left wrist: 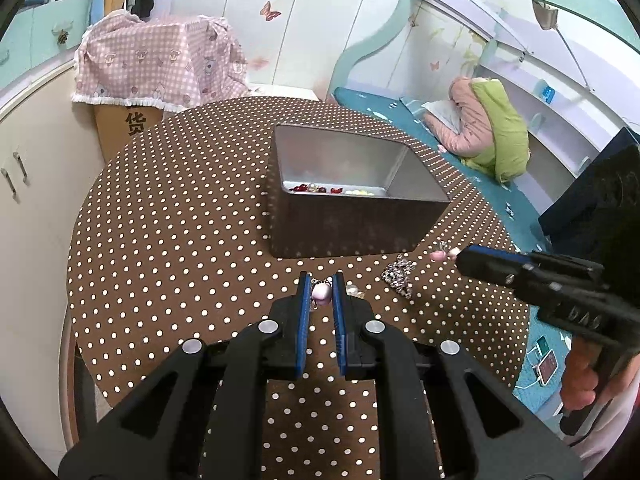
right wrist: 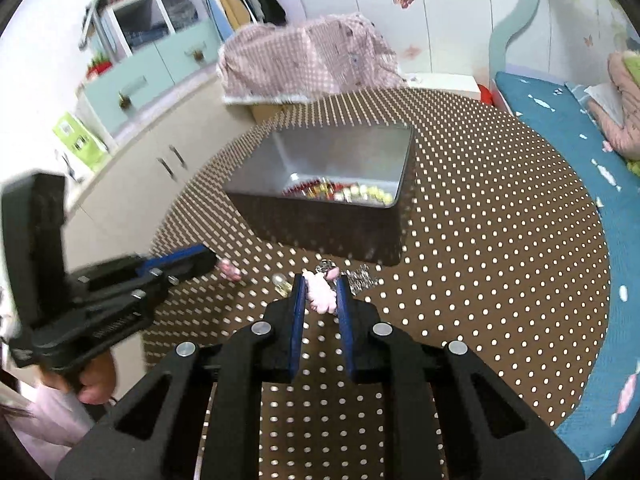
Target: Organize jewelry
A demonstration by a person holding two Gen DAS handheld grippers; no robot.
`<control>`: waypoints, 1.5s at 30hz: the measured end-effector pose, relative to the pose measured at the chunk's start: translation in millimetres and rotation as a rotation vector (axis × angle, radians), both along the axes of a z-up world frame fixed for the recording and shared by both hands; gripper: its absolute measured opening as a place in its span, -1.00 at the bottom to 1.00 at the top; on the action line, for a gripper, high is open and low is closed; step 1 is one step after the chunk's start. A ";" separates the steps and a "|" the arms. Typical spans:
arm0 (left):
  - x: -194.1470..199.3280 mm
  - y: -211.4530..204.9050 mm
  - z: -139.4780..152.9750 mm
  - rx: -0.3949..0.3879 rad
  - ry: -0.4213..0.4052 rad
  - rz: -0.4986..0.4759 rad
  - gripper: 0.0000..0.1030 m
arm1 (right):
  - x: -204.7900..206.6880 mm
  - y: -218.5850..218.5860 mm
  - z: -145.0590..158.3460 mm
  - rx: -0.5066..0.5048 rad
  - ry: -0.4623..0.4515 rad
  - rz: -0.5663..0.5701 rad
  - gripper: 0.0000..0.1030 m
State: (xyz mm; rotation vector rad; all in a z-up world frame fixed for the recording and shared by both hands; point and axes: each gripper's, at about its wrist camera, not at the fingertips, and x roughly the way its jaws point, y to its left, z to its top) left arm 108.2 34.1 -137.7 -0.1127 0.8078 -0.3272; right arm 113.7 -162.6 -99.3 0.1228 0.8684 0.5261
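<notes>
Two hand-held grippers work a polka-dot table (left wrist: 168,216) where an open metal tin (left wrist: 352,204), at frame center, collects the jewelry. Along the tin's near inner wall already lie red, gold and pale pieces (right wrist: 340,192), so part of the sorting appears done. In the left wrist view, the left gripper (left wrist: 321,292) has its blue pads narrowed around a pale purple bead charm (left wrist: 322,295), low over the cloth just before the tin. In the right wrist view, the right gripper (right wrist: 320,292) is closed to a similar gap on a pink charm (right wrist: 320,296) with a small metal clasp; whether either piece has left the cloth cannot be told. Still loose right of center in the left view: a silvery chain piece (left wrist: 398,274). A small clear-and-gold piece (right wrist: 281,283) sits left of the right gripper's tips. Both held charms, by this showing, remain to be carried to the tin.
</notes>
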 end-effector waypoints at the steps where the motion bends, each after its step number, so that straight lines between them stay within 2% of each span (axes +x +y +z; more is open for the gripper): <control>1: -0.3 -0.8 0.6 0.002 -0.002 -0.001 -0.79 | -0.7 -4.4 1.7 0.017 -0.003 -0.002 -0.72; 3: -0.7 -1.8 0.2 0.003 0.003 -0.002 -0.79 | 2.7 -7.8 -3.9 -0.031 0.015 -0.033 -0.72; 4: -0.5 -2.0 0.5 0.002 0.005 -0.003 -0.79 | 4.3 -9.4 -14.4 -0.073 0.052 -0.057 -0.72; 6: -1.6 -2.4 0.1 0.000 0.006 -0.004 -0.79 | 3.7 -13.3 -29.0 -0.066 0.109 -0.069 -0.72; 8: -0.7 -1.9 0.0 -0.001 0.009 -0.002 -0.79 | -1.3 -18.0 -34.1 -0.042 0.125 -0.081 -0.72; 18: 2.5 -4.9 14.9 -0.006 -0.031 -0.016 -0.79 | -3.1 -19.5 5.8 -0.050 0.004 -0.078 -0.72; 28: 18.0 -9.0 51.5 -0.006 -0.123 -0.014 -0.79 | 18.8 -6.9 30.1 -0.052 -0.082 -0.052 -0.72; 37: 39.4 -17.9 68.8 -0.013 -0.153 -0.026 -0.79 | 38.4 4.9 40.8 -0.036 -0.114 -0.025 -0.72; 45: 62.0 -27.1 60.3 -0.017 -0.116 -0.023 -0.78 | 53.7 9.2 31.7 -0.026 -0.083 -0.016 -0.71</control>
